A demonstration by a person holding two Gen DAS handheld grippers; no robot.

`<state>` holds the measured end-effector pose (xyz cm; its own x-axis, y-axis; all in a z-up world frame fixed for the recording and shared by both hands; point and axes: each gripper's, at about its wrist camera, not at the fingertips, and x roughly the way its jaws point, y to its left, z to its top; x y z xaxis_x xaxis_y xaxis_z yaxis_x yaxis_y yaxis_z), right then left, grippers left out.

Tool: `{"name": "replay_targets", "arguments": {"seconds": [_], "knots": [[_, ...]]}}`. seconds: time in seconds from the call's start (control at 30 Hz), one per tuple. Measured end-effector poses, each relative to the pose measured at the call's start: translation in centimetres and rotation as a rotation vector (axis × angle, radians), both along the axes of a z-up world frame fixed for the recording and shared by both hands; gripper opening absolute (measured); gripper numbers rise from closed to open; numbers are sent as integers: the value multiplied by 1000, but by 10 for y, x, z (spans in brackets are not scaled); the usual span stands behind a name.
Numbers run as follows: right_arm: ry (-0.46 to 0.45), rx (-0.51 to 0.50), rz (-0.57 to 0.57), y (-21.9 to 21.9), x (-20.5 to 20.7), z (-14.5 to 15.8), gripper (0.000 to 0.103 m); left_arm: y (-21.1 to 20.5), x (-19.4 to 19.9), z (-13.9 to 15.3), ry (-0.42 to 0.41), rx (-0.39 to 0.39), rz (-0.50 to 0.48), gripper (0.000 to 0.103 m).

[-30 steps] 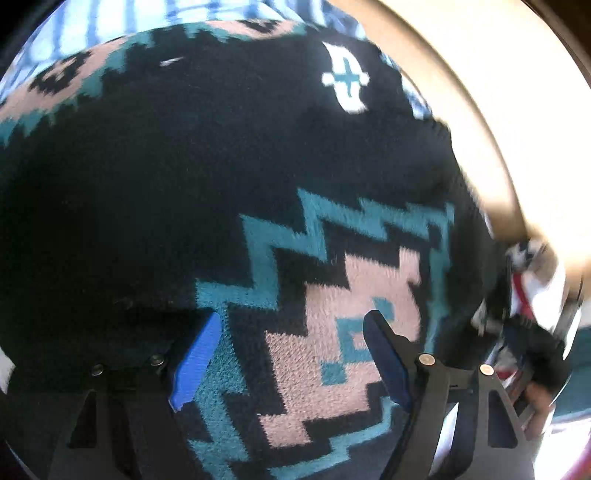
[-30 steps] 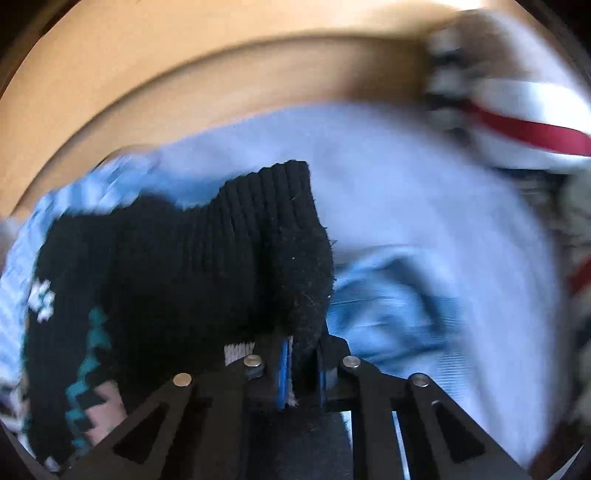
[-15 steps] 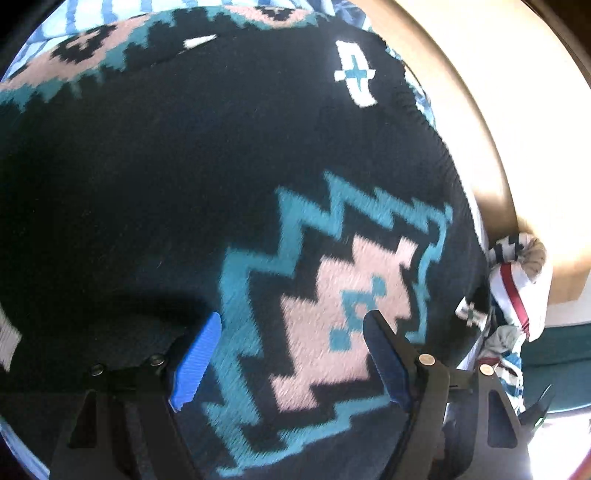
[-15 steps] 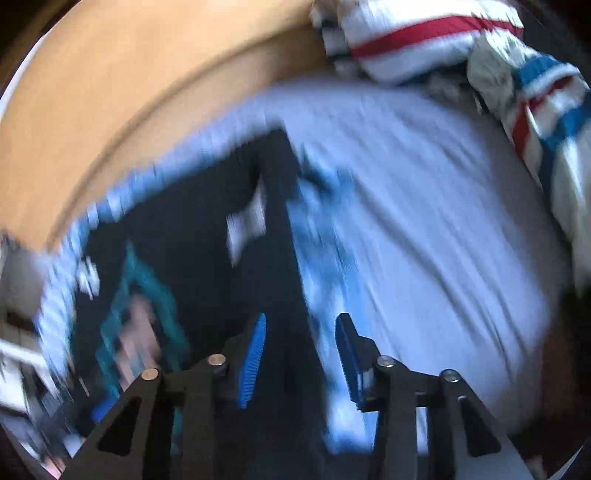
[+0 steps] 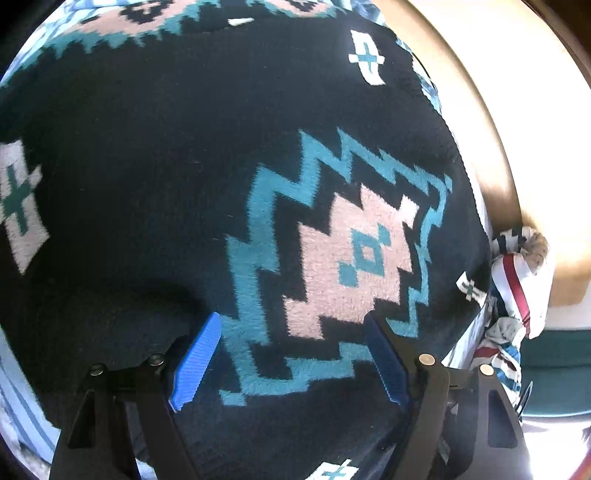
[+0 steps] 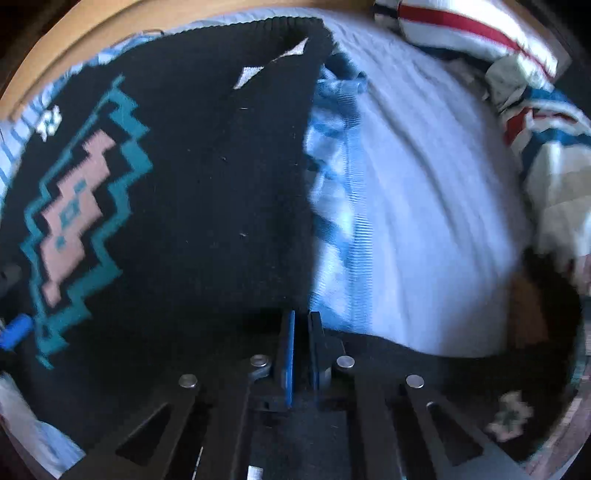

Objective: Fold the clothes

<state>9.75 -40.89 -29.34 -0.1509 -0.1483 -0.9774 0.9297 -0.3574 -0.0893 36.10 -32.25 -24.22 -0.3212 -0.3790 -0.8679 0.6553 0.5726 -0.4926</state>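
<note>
A black knit sweater (image 5: 184, 166) with teal and pink zigzag patterns lies flat and fills the left wrist view. My left gripper (image 5: 291, 354) hovers open just above its pink diamond, with nothing between the blue pads. In the right wrist view the sweater (image 6: 207, 206) lies on the left, its sleeve folded over it. My right gripper (image 6: 302, 332) points steeply down at the sweater's right edge. Its jaws are closing, nearly together, with a thin dark fold of the sweater between them. One blue left fingertip (image 6: 14, 330) shows at the far left.
A light blue striped garment (image 6: 406, 203) lies under and to the right of the sweater. Crumpled red, white and blue striped clothes (image 6: 461, 26) are heaped at the back right and also show as a bundle (image 5: 517, 280). The wooden table edge (image 5: 491, 147) curves behind.
The right gripper let go of the ribbed cuff, opened, swung along the sweater and came together again on its right edge. The left gripper drifted slightly over the pattern and stays open.
</note>
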Motion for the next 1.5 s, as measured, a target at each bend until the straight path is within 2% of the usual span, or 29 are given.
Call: {"name": "replay_targets", "arguments": {"seconds": [0.03,0.07,0.1,0.13,0.2,0.23,0.27,0.3,0.33,0.37,0.43,0.5,0.53,0.6,0.63,0.67,0.8,0.93,1.0,1.03,1.07,1.1,1.17,1.2,1.23,1.37,1.4,1.47,1.5], "knots": [[44,32,-44,7,-9,-5,0,1,2,0,3,1,9,79],[88,66,-90,14,-19,-10,0,3,3,0,6,2,17,79],[75,115,-161,28,-38,-23,0,2,4,0,17,3,7,79],[-14,108,-228,39,-52,-28,1,1,4,-1,28,3,-3,79],[-143,-21,-324,49,-66,-9,6,0,5,-2,51,4,-25,79],[-206,-87,-371,53,-73,1,14,0,5,0,53,1,-33,79],[-266,-136,-354,48,-72,7,46,1,6,2,55,-3,-41,79],[-326,-184,-333,42,-71,13,63,2,7,4,57,-8,-47,79],[-348,-202,-293,32,-66,16,71,3,8,6,53,-9,-47,79],[-324,-186,-230,17,-58,16,66,4,10,8,48,-10,-46,79],[-229,-84,-115,-10,-39,4,64,6,14,11,43,-9,-41,79],[-216,-5,-42,-25,-29,-12,60,6,17,9,43,-1,-41,79],[-222,22,-8,-30,-22,-18,55,5,17,7,40,4,-43,79],[-144,47,49,-34,-10,-23,39,5,17,4,34,15,-52,79],[-80,51,65,-34,-4,-23,20,4,17,3,30,22,-58,79],[-47,44,33,-31,-6,-19,9,5,18,3,25,21,-60,79],[-77,-95,-190,6,-36,15,8,8,23,1,10,26,-40,79],[-158,-1,-247,20,-55,-25,10,6,29,-5,35,58,-33,79],[-204,-19,-250,16,-60,-25,27,5,34,0,8,37,-43,79],[-231,-39,-263,14,-64,-18,49,4,38,3,-1,23,-46,79],[-266,-82,-299,13,-71,-7,60,2,41,5,0,15,-45,79],[-303,-127,-336,13,-77,4,64,0,44,7,3,8,-44,79],[-301,-227,-369,10,-86,25,62,-4,49,10,3,-6,-46,78],[-299,-274,-362,6,-88,33,47,-6,51,12,-4,-7,-49,78],[-310,-267,-338,2,-86,33,26,-6,51,13,-8,-7,-53,78],[-394,-227,-266,7,-67,27,19,0,53,16,16,1,-82,78],[-434,-222,-259,19,-60,24,19,2,52,14,43,8,-95,78],[-437,-178,-286,44,-42,13,19,9,48,12,127,25,-96,78],[-441,-150,-333,57,-48,0,19,13,46,10,170,33,-95,78]]}}
